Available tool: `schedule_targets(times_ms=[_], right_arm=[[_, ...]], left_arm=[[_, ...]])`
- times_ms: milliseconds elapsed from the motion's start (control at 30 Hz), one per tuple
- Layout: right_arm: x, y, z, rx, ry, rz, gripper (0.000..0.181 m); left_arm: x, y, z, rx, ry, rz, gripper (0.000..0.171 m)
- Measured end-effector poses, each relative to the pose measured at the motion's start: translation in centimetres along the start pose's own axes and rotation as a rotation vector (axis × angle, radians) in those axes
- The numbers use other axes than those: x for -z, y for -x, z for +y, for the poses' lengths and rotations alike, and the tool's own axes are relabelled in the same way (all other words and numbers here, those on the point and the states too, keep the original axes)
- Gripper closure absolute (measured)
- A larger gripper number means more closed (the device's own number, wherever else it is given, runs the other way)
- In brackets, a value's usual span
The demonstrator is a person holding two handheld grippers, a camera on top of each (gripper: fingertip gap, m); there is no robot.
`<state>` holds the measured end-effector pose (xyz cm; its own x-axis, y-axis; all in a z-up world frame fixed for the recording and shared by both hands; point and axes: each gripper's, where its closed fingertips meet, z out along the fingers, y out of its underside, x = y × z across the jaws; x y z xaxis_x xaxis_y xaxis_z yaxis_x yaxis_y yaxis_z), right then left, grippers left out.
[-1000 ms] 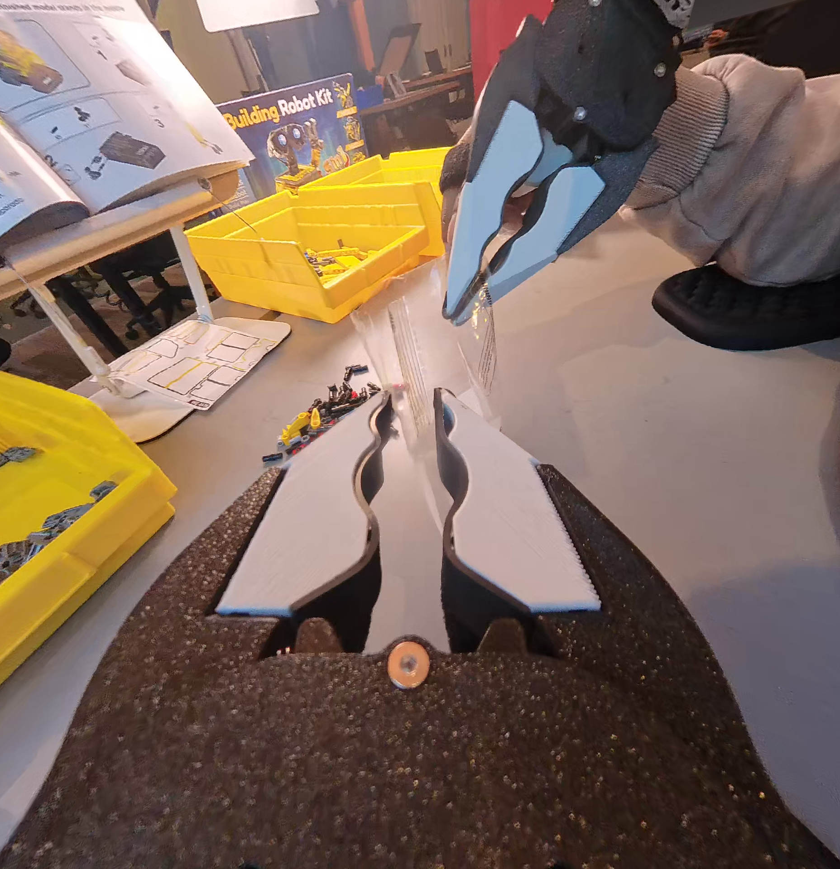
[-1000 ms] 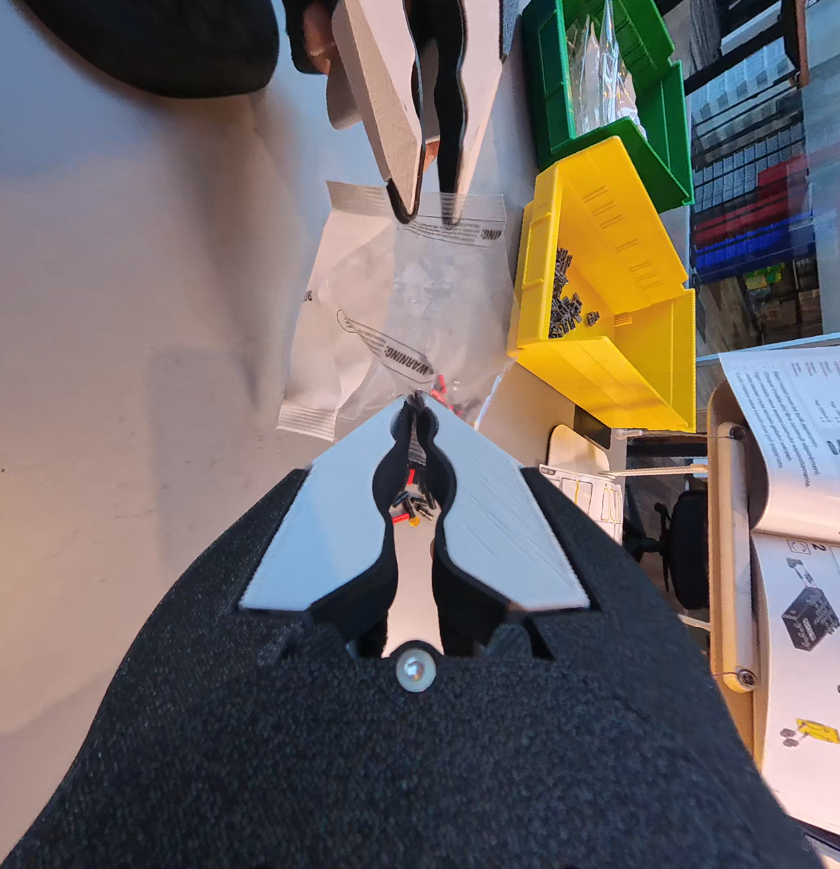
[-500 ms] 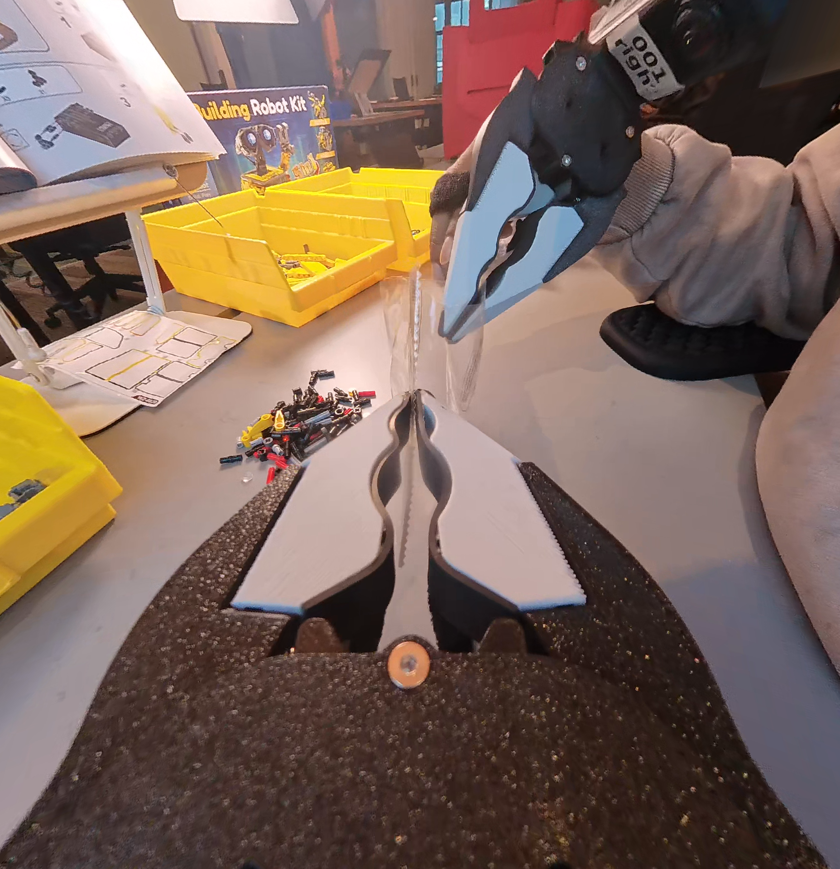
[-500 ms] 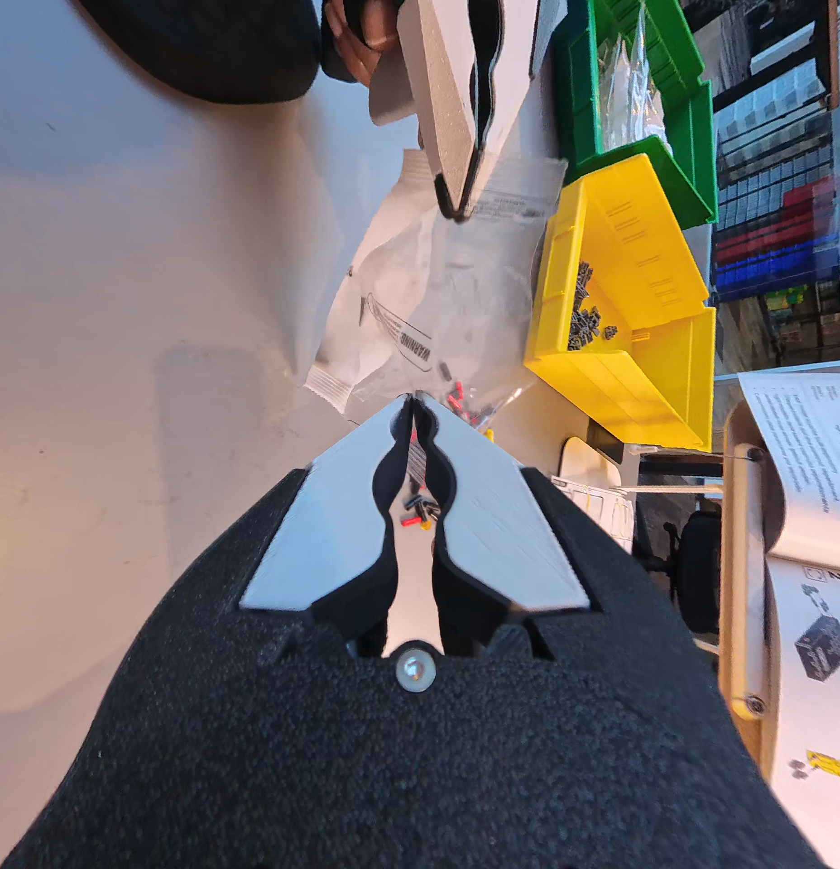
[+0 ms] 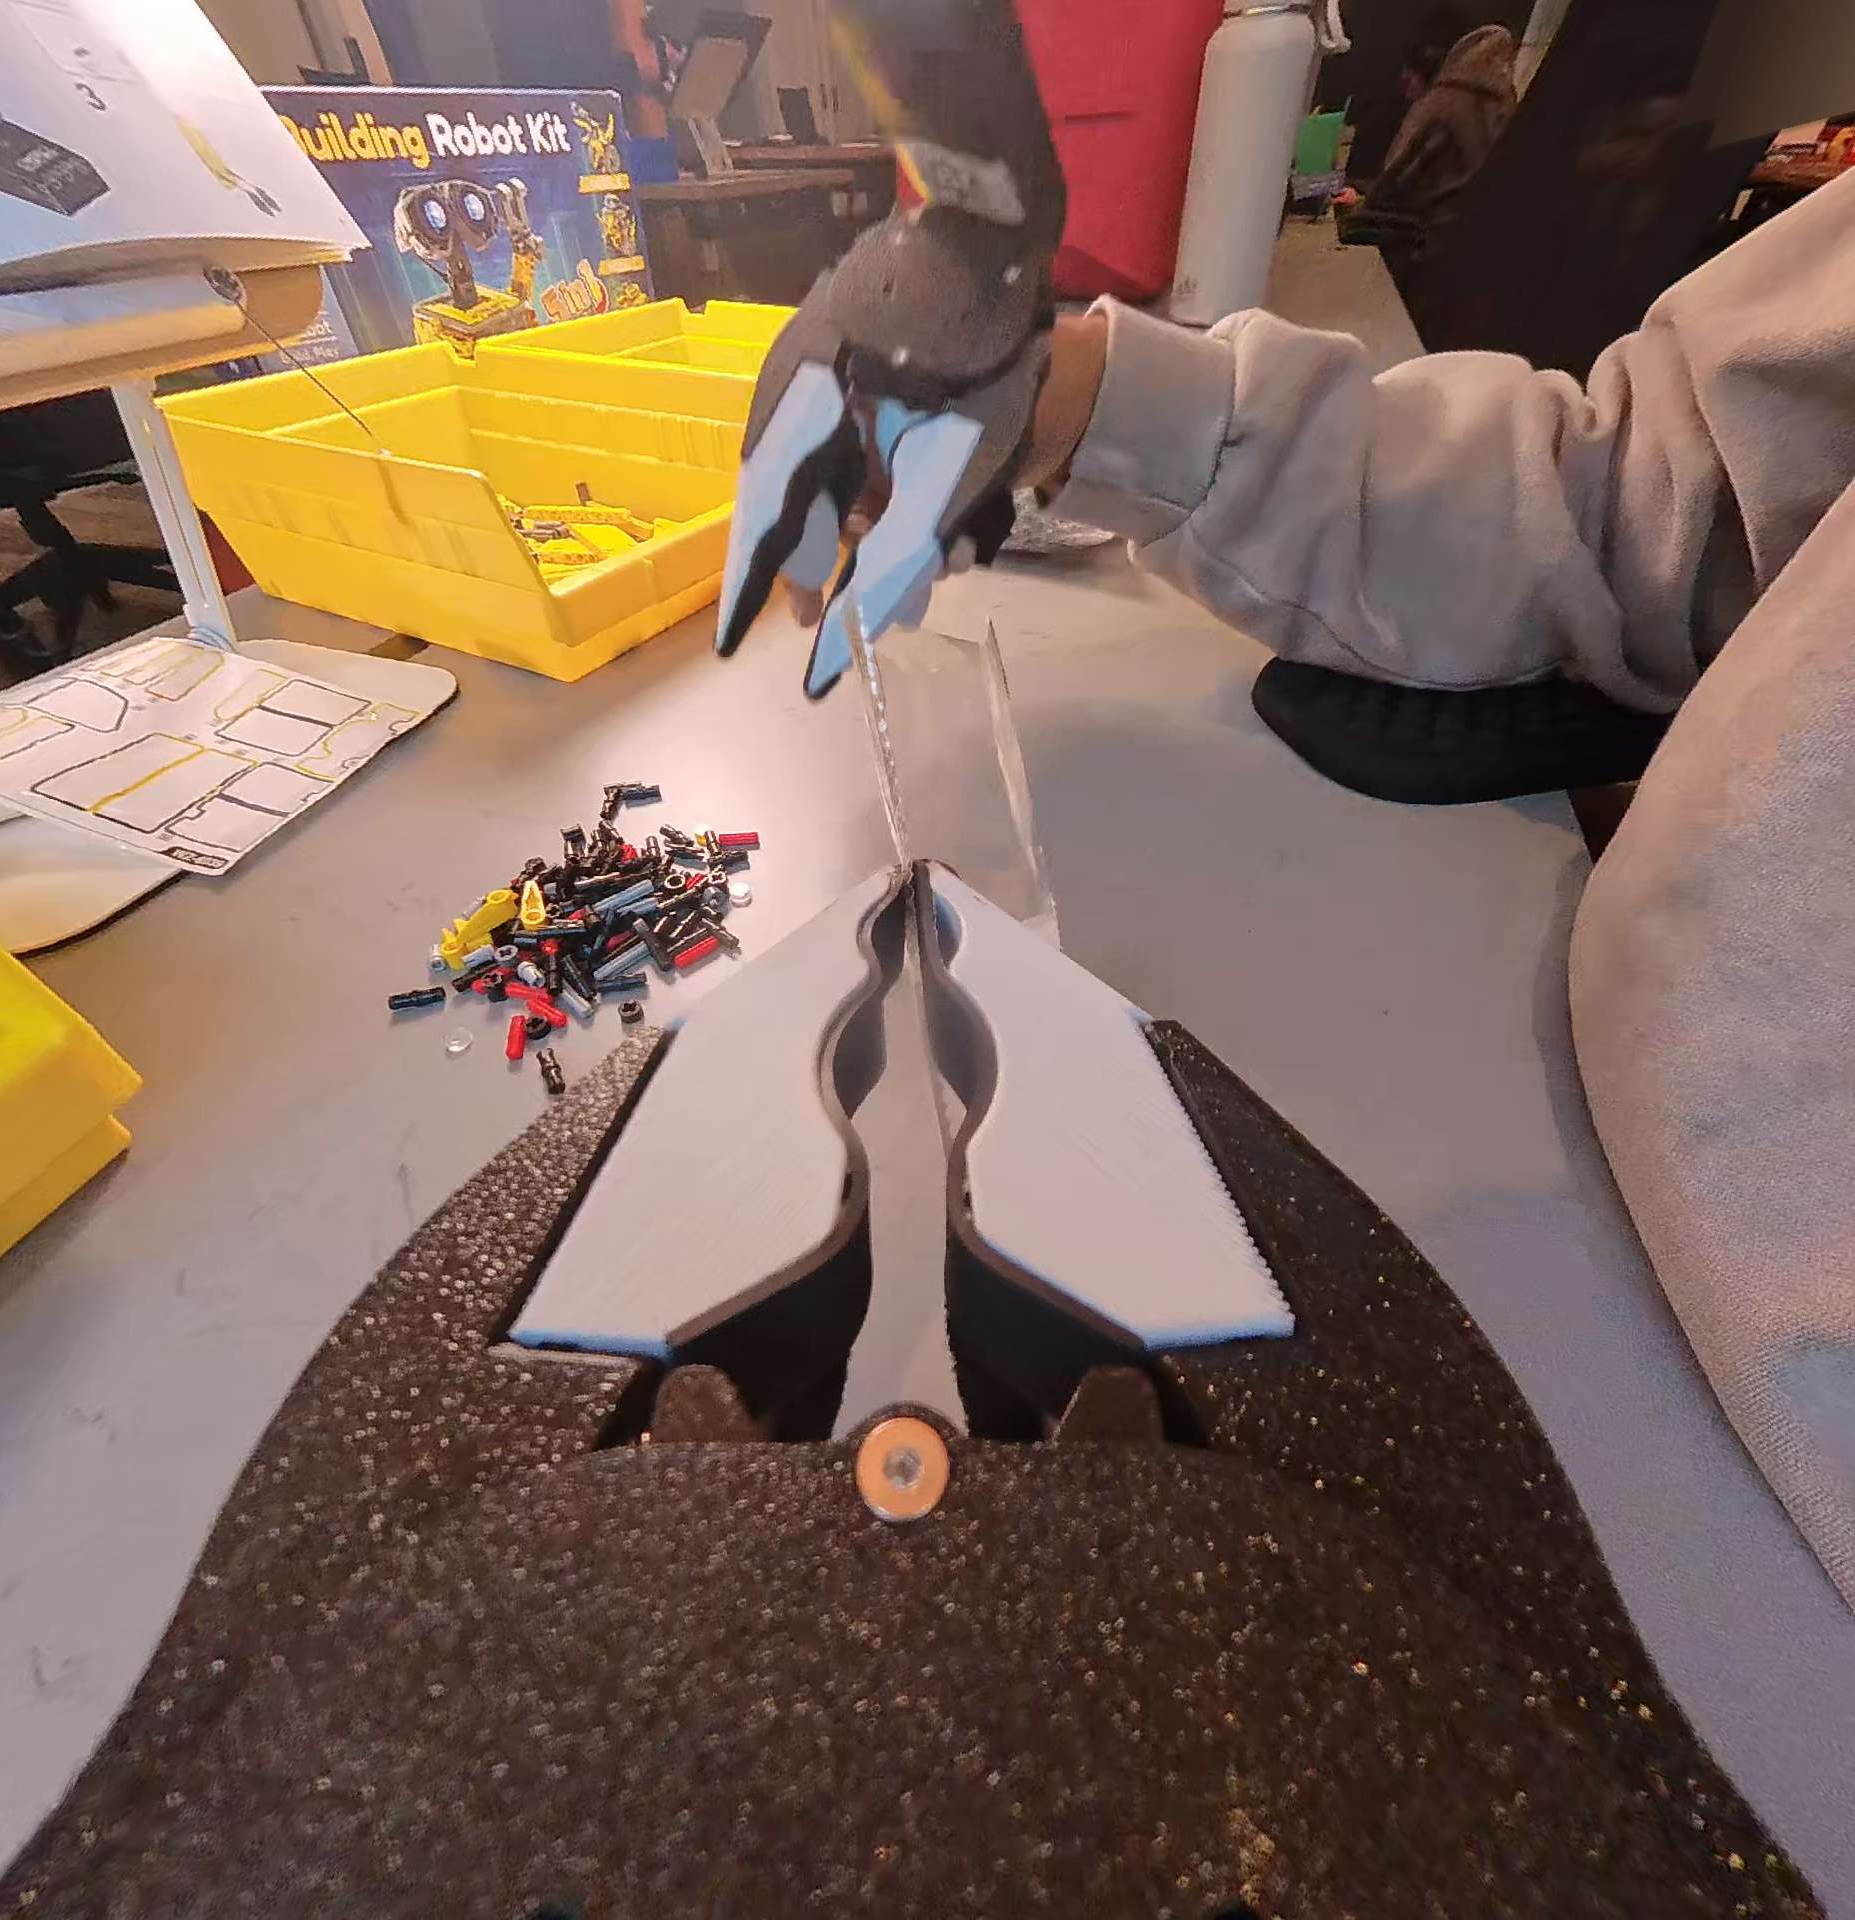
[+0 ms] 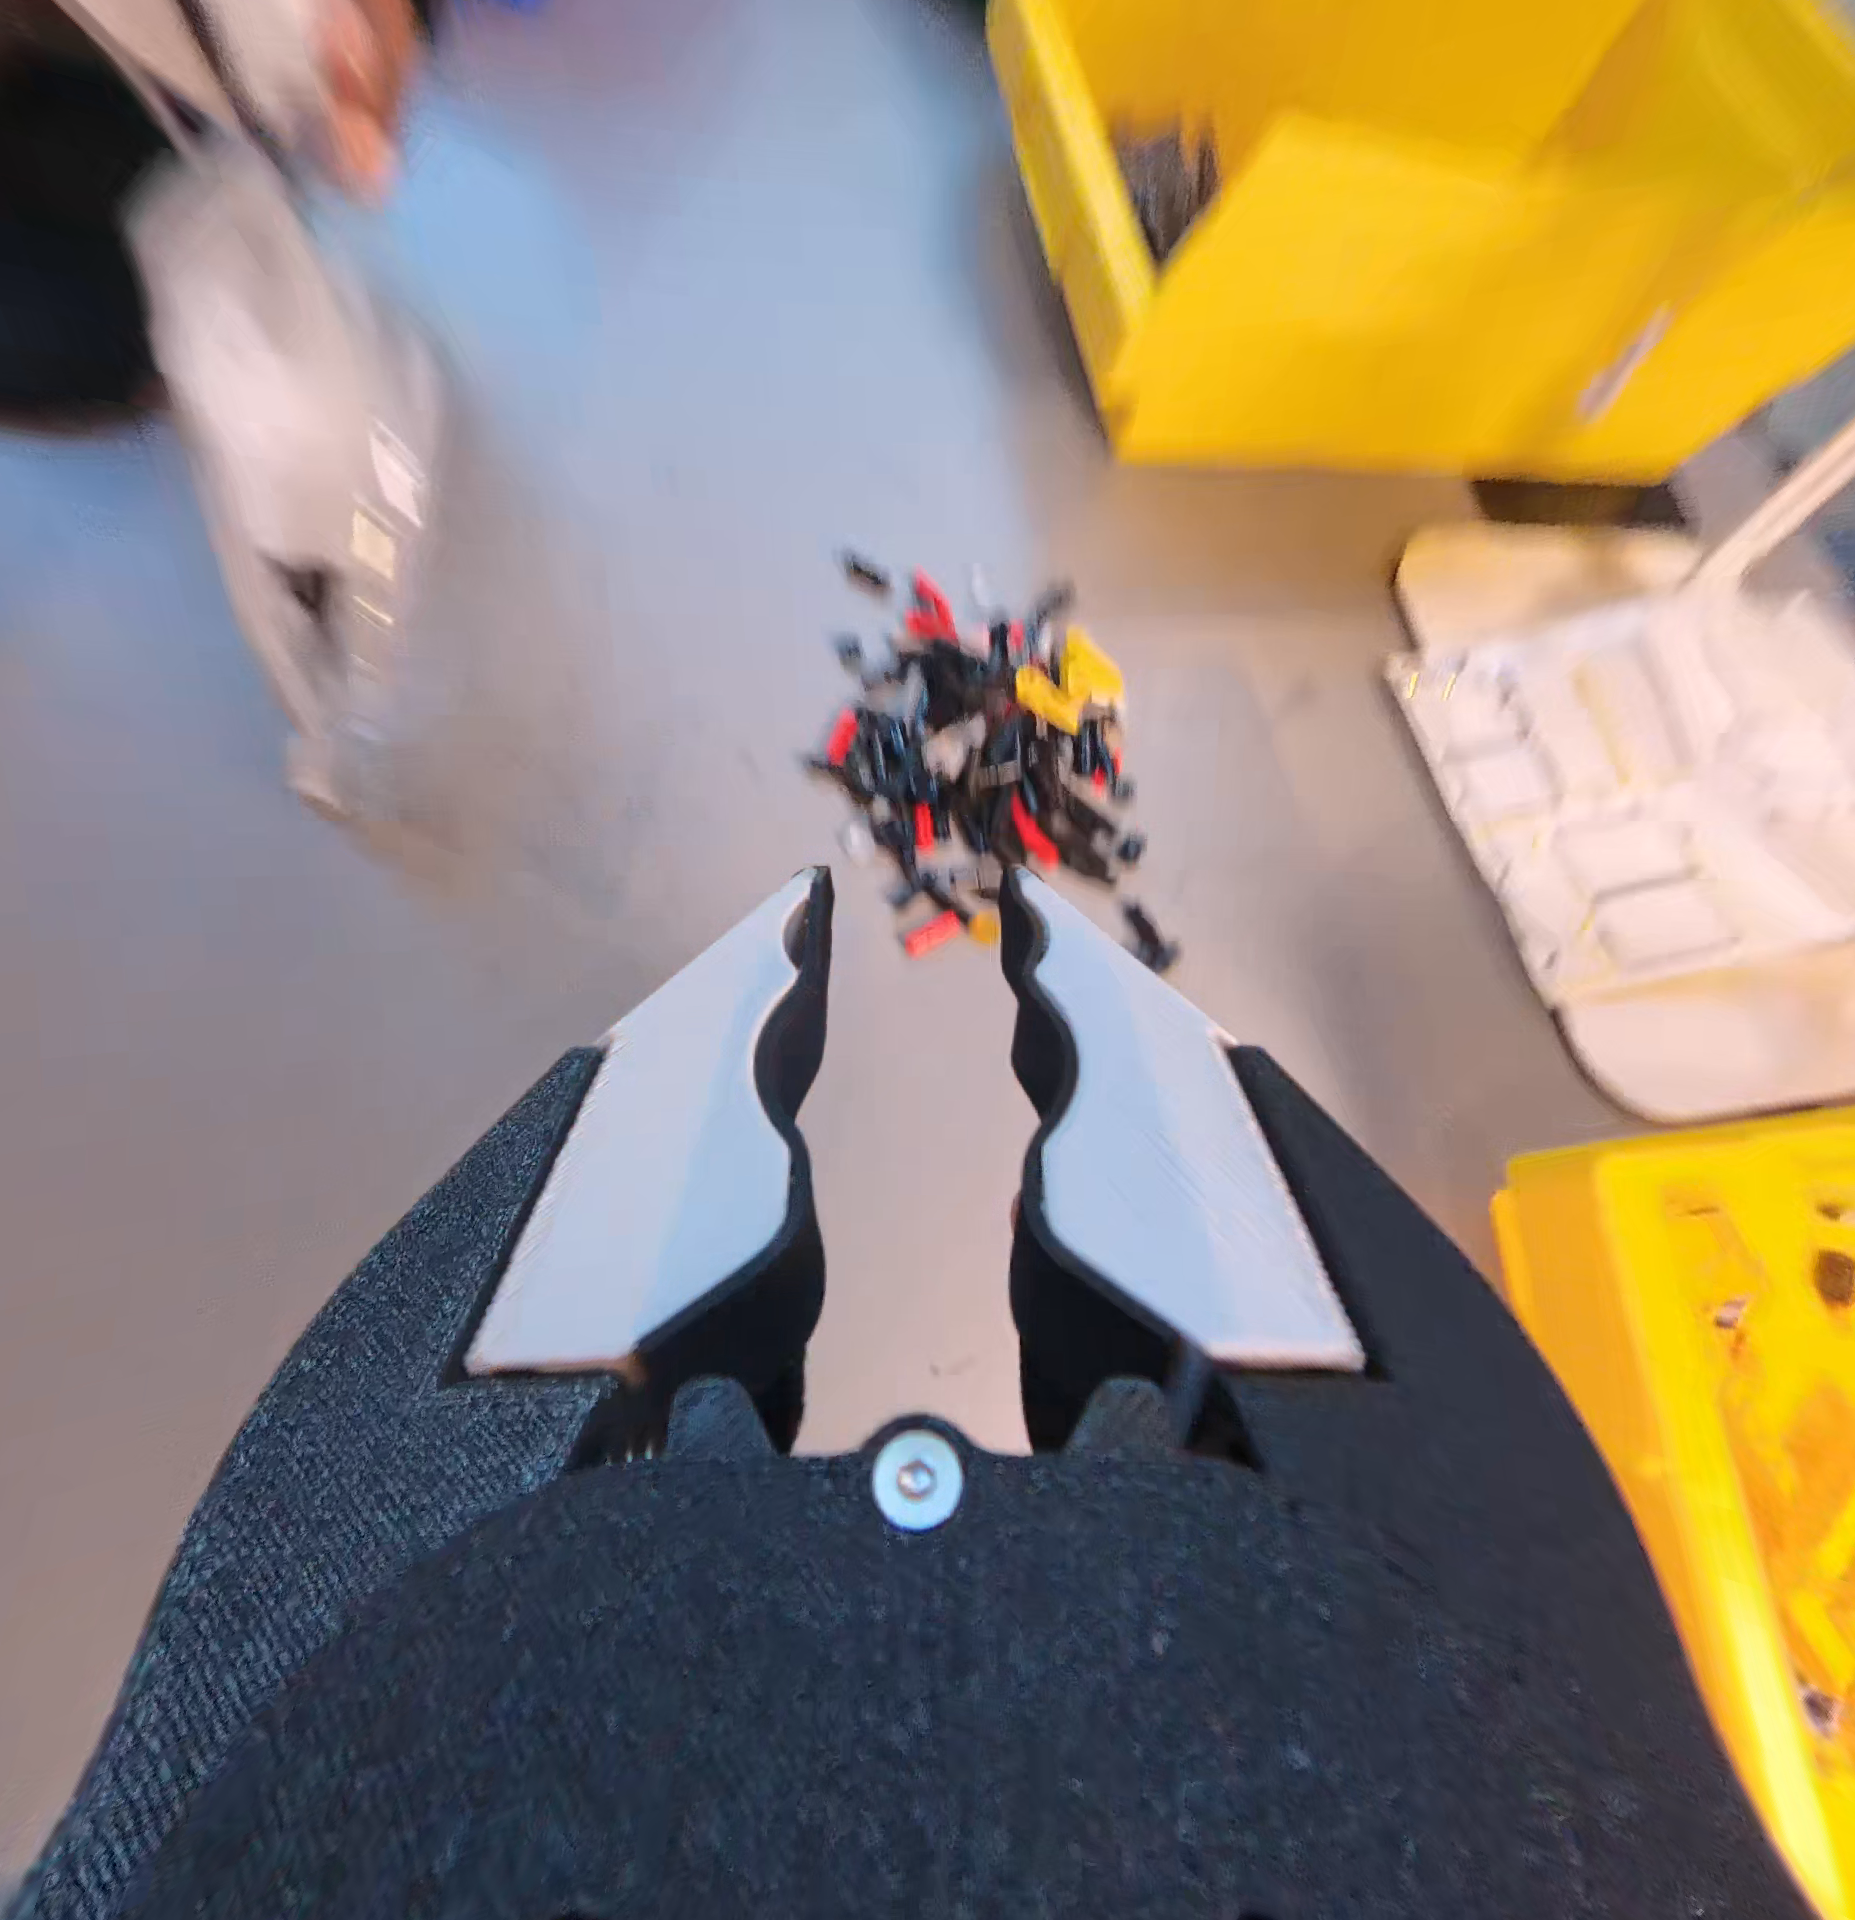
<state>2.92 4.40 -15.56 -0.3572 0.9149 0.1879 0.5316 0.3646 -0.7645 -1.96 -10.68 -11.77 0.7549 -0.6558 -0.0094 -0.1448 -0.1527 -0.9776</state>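
Pinching the lower edge of a clear plastic bag [image 5: 944,769] between the closed tips of my left gripper [image 5: 910,878], I hold it standing on edge above the grey table [image 5: 1214,935], its long axis rising up and away from me toward my right gripper [image 5: 772,665]. In the left wrist view that right gripper hangs just beside the bag's top edge with its fingers parted and nothing between them; whether one fingertip brushes the plastic I cannot tell. From the right wrist view, which is blurred, the same gripper [image 6: 915,883] points down at a heap of small black, red and yellow parts [image 6: 980,758] lying on the table just ahead of its tips, so it is the nearer one to the heap, with the bag [image 6: 299,436] off to its left. Yellow bins [image 5: 466,488] stand behind the heap, and a white printed sheet [image 5: 164,738] lies to its left.
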Motion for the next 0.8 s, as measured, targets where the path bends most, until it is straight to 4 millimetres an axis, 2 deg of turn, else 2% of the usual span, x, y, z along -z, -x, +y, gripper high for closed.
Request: schedule_targets(times_ms=[67,133,267,500,600,633,700,800], right_arm=[[-2.2,-0.4,3.2,-0.052,0.117,-0.004,0.149],[-3.6,-0.2,4.3,-0.093,0.165,-0.021,0.149],[-4.6,-0.3,4.8,-0.147,0.248,0.0,0.157],[-5.4,-0.2,4.3,-0.218,0.236,-0.016,0.177],[-5.2,-0.2,4.4,-0.21,0.233,-0.026,0.178],[-4.9,-0.1,4.0,-0.19,0.213,-0.032,0.178],[-3.7,0.7,1.4,-0.129,0.086,-0.075,0.178],[-0.2,3.0,-5.2,-0.052,-0.194,-0.159,0.177]], left_arm=[[-0.1,0.1,0.2,0.002,0.012,-0.004,0.171],[-0.3,0.2,0.3,0.003,0.021,-0.016,0.171],[-0.4,0.6,0.4,0.015,0.029,-0.042,0.171],[-0.5,0.4,-0.2,0.035,-0.006,-0.044,0.171],[-0.6,0.4,-0.2,0.034,-0.006,-0.047,0.171],[-0.6,0.5,-0.2,0.038,-0.007,-0.048,0.171],[-0.6,0.6,-0.3,0.044,-0.012,-0.053,0.171],[-0.5,0.7,-0.4,0.056,-0.023,-0.054,0.171]])
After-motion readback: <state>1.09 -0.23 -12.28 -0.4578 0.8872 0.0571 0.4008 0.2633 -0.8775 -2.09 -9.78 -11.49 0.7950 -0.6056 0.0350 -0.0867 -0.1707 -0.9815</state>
